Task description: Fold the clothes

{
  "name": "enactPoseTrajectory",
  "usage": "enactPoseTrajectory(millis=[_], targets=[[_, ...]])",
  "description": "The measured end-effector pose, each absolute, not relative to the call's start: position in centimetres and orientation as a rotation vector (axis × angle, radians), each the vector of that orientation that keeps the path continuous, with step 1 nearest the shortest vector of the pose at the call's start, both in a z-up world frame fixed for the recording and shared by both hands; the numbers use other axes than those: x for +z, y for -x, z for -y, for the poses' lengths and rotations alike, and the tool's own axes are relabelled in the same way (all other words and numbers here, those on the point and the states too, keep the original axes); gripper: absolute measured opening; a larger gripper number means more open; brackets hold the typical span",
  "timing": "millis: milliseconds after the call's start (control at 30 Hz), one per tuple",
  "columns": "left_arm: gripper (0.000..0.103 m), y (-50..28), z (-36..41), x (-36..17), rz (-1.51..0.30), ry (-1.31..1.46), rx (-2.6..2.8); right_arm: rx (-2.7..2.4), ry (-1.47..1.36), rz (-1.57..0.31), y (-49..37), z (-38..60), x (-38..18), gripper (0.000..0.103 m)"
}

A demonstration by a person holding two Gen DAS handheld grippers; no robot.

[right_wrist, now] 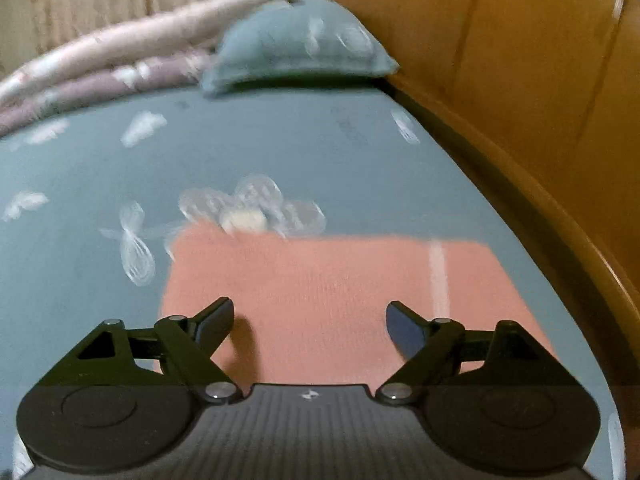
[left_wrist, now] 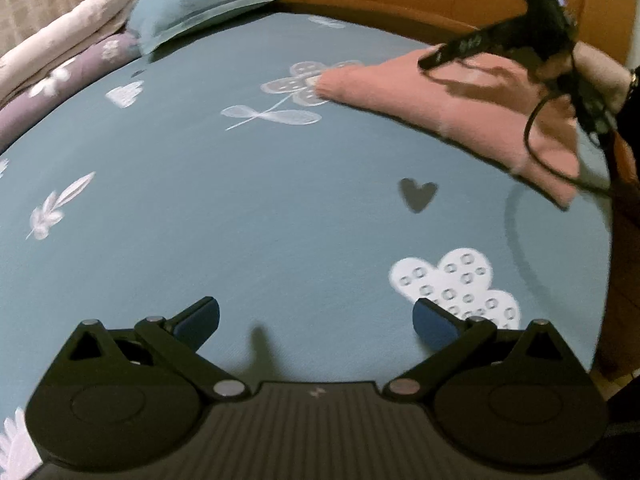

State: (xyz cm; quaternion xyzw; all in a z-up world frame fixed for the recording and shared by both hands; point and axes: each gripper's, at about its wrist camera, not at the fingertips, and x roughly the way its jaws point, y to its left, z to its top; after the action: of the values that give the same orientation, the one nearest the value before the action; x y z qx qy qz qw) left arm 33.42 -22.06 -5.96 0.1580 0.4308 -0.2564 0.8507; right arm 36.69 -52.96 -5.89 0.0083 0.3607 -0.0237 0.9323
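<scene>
Right tool (right_wrist: pixel 310 326) released, above folded pink garment (right_wrist: pixel 340 292); left tool (left_wrist: pixel 316 320) released, garment well apart

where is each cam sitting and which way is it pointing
Left wrist: on the left gripper, angled down across the blue bedsheet; its open fingers show, with the right gripper and a hand over the folded pink garment.
Right wrist: on the right gripper, open above the garment, facing the pillow and headboard.
Shared: garment, sheet, pillow, headboard.
</scene>
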Motion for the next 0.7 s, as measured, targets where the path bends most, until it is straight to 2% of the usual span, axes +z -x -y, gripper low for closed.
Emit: enactPoseTrajectory(millis=[100,233,367,533,700], targets=[[0.102,-33.1,21.3,-5.7,-0.912,-0.316,-0.506,0.057,-0.086,-0.737,-39.2,52.4,-5.4,0.088],[0.102,-32.4,20.3,-5.3,-0.918,-0.294,-0.474,0.175,-0.241,-0.845,-43.3,52.6,-7.5,0.088],[0.102,-31.8,19.0,-5.3,-0.941,-0.267,-0.435,0.081,-0.159,-0.875,-45.6,52.5,-9.6,0.084],[0.102,-31.6,17.7,-4.9,-0.935,-0.235,-0.392,0.078,-0.089,-0.779,-42.6,50.8,-6.8,0.084],[0.102,-31.9,16.8,-5.0,-0.93,-0.204,-0.373,0.191,-0.048,-0.841,-41.3,48.2,-7.9,0.085]])
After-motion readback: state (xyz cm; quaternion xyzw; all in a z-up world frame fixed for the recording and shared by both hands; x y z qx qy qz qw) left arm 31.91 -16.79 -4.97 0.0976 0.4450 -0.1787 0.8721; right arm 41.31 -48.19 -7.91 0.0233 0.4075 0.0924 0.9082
